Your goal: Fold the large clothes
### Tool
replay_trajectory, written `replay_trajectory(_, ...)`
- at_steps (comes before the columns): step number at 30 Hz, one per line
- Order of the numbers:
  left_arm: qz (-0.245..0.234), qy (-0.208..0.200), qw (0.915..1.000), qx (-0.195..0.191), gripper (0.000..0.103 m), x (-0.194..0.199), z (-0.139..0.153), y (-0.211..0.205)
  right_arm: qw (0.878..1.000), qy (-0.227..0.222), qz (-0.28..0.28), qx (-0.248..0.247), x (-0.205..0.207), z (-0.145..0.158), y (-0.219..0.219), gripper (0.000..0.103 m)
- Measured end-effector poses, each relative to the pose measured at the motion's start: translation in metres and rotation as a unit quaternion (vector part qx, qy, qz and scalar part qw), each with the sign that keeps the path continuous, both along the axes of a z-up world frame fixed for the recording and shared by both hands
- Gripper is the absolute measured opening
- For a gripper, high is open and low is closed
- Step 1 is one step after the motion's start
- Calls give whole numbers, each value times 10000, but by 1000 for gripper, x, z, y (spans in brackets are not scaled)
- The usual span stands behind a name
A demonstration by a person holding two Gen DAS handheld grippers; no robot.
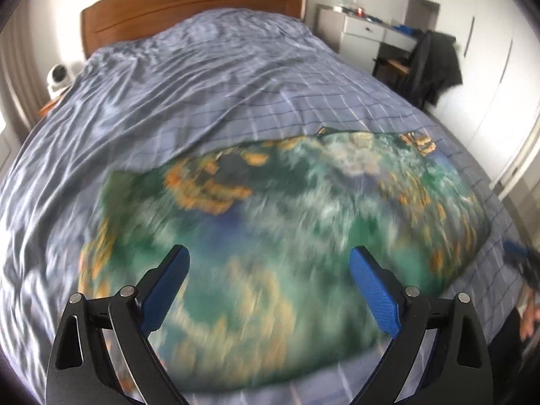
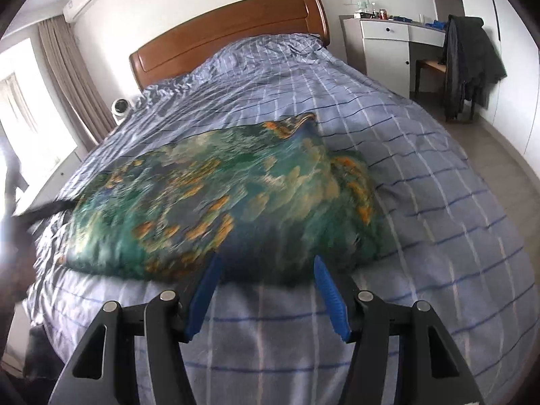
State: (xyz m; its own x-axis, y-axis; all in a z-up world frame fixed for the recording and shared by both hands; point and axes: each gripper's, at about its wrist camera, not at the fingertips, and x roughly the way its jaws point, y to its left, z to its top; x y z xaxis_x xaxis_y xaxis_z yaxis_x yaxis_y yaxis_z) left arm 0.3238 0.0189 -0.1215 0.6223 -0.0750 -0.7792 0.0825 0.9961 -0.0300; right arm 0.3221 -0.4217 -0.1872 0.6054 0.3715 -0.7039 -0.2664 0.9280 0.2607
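The garment (image 2: 209,202), a large piece of cloth printed in green, teal and orange, lies spread on a bed (image 2: 422,202) covered in blue checked bedding, nearer the foot than the wooden headboard (image 2: 233,30). It looks roughly flat, with one far corner (image 2: 303,118) curled up and a fold ridge along the right side, so folding seems begun at most; most folds appear left to do.

The left gripper (image 1: 270,283) hovers over the cloth with jaws wide apart, nothing between them. The right gripper (image 2: 266,290) sits at the near hem, jaws partly apart and empty (the cloth edge lies just beyond the tips).

No brand, label or writing can be read; both views are motion-blurred.
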Motion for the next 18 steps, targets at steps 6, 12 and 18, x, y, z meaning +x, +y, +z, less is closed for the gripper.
replay_trajectory(6,33,124,9999,20,96,70,-11,-24,9996,-21,223,184,-20,0,11,60)
replay_trajectory(12,-149,484,9972,548,95,66,-55,-49,9991,-43,205,378,-29,1,8,60)
replay_trajectory(18,-668,41,9916,1108,95,-10,-55,-73,9993,119,69,343,-29,-10,0,60)
